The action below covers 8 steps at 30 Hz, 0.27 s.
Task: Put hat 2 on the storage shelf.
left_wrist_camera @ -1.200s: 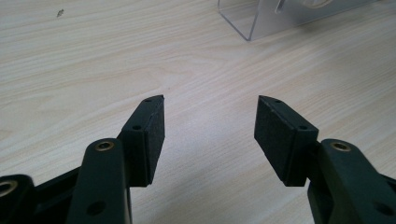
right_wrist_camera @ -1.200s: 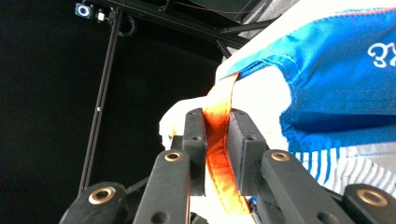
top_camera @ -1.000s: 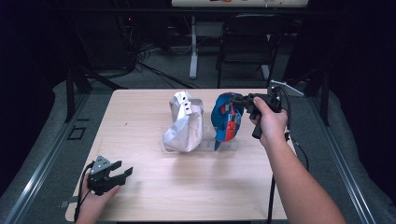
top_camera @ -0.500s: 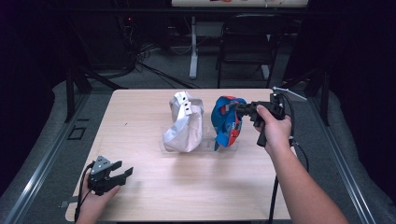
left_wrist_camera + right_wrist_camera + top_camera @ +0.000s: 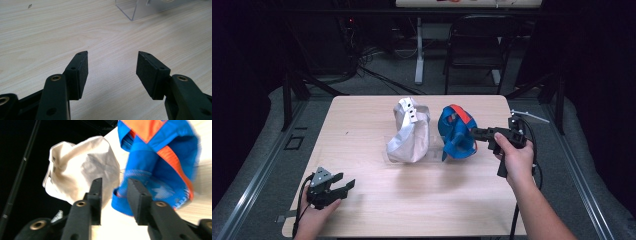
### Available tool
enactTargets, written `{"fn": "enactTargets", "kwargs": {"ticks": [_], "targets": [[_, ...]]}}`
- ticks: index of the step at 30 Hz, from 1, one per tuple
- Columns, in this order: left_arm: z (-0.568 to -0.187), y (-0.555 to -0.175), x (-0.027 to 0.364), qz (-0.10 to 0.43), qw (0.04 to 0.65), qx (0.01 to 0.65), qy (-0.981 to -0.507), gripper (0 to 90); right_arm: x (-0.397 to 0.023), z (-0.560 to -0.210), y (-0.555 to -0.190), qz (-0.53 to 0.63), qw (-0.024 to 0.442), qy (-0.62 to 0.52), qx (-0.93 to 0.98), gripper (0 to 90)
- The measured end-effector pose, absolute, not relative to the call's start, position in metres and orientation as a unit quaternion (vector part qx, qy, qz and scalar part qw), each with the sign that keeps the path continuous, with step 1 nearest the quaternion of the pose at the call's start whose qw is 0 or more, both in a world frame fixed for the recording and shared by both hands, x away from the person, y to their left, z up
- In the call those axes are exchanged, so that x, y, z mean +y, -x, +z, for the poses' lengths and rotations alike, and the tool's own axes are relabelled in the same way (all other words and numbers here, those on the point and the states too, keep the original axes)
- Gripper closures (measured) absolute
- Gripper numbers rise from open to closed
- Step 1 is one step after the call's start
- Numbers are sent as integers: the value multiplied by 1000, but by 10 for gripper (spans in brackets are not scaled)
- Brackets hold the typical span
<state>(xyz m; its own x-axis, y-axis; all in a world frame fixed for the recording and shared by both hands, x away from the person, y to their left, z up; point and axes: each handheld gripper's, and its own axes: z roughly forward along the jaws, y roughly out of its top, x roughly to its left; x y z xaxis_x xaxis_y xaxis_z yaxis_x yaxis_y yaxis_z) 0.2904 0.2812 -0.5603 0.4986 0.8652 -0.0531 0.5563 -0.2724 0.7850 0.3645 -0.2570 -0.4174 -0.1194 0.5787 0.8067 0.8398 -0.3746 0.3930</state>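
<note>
High view: two caps on your table [image 5: 362, 125], one white cap [image 5: 408, 132] left of one blue cap [image 5: 457, 132]. Your right gripper [image 5: 476, 133] beside the blue cap, jaws parted, holding nothing; left gripper [image 5: 343, 186] spread, well apart.

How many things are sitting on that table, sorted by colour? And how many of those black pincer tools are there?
White cap: 1
Blue and orange cap: 1
Clear plastic stand: 1
Black grippers: 2, the left gripper and the right gripper
Total: 5
</note>
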Motion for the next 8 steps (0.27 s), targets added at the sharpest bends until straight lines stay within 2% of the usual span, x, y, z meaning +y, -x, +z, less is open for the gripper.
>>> {"fn": "enactTargets", "kwargs": {"ticks": [1,6,7,8], "targets": [[-560,-290,281,198,390,460,-773,434,-257,-417,-364,-513,127,651,-545,633],[-562,-291,280,198,394,462,-770,434,-257,-439,-338,-501,59,632,-589,525],[-562,-291,280,198,394,462,-770,434,-257,-439,-338,-501,59,632,-589,525],[-562,-291,280,198,394,460,-771,434,-257,-451,-328,-498,32,627,-598,508]]}}
